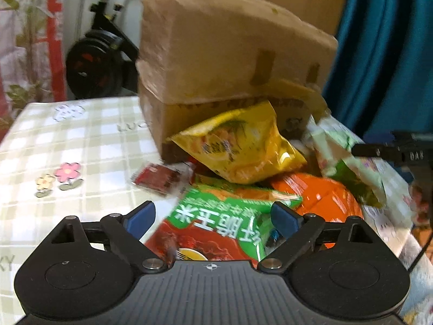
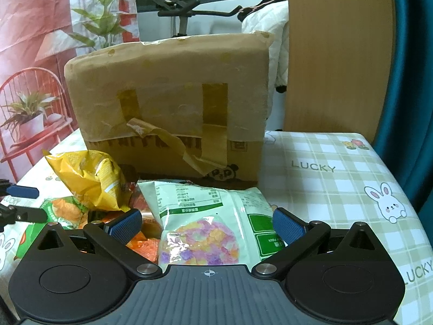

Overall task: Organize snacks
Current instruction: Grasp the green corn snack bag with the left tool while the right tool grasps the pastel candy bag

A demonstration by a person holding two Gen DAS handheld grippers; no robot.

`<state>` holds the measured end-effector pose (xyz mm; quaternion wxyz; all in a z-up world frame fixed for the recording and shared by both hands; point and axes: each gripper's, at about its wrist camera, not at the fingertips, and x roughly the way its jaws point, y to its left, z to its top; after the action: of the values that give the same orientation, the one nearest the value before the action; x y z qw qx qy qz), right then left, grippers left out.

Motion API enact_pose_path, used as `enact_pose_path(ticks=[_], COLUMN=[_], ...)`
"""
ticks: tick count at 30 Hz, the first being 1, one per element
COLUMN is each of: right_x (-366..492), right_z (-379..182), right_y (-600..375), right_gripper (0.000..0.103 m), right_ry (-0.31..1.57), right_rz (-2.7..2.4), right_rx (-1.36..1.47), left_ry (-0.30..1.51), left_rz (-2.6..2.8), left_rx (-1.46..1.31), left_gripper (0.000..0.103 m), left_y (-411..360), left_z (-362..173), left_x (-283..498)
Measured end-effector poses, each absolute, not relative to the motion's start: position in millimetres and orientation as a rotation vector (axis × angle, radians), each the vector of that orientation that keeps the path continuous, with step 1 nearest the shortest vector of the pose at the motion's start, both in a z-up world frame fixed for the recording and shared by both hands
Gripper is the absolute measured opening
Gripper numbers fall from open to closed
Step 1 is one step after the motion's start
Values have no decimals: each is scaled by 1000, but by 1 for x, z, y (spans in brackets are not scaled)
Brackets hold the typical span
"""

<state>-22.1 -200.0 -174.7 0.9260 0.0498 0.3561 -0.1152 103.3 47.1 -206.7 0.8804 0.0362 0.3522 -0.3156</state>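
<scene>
A pile of snack bags lies on the checked tablecloth [image 1: 81,140] in front of a taped cardboard box [image 1: 216,54]. In the left wrist view, my left gripper [image 1: 213,216] is open over a green and red bag [image 1: 216,227]; a yellow bag [image 1: 240,146], an orange bag [image 1: 322,197], a pale green bag [image 1: 349,168] and a small red packet [image 1: 157,178] lie beyond. In the right wrist view, my right gripper [image 2: 208,224] is open over the pale green bag [image 2: 205,216] of coloured sweets, with the yellow bag [image 2: 89,178] to its left.
The cardboard box [image 2: 167,108] stands at the back of the table. An exercise bike [image 1: 94,62] stands behind the table, a teal curtain [image 1: 384,54] to the right. The other gripper's fingers [image 2: 21,192] show at the left edge of the right wrist view.
</scene>
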Motion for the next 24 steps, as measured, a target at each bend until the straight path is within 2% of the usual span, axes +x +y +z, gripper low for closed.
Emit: enact_pose_path(ticks=[4,11,16,24], right_x=[-19,-17,-15,-15], right_z=[-174,-177,-181,-187], right_y=[-199,-195,-197,-194], right_gripper=[102,102,102,102], right_ry=[734,759,786,799], right_rz=[-234,-233,-226,-219], right_rx=[93,70,68,23], left_ry=[759,803,803,781], left_rz=[-666,-639,-586,-501], left_rx=[157,49,16,-85], left_gripper=[95,96,89,88], left_y=[38,42,43,52], left_z=[-221,-232,-232,-228], left_x=[106,117,106,75])
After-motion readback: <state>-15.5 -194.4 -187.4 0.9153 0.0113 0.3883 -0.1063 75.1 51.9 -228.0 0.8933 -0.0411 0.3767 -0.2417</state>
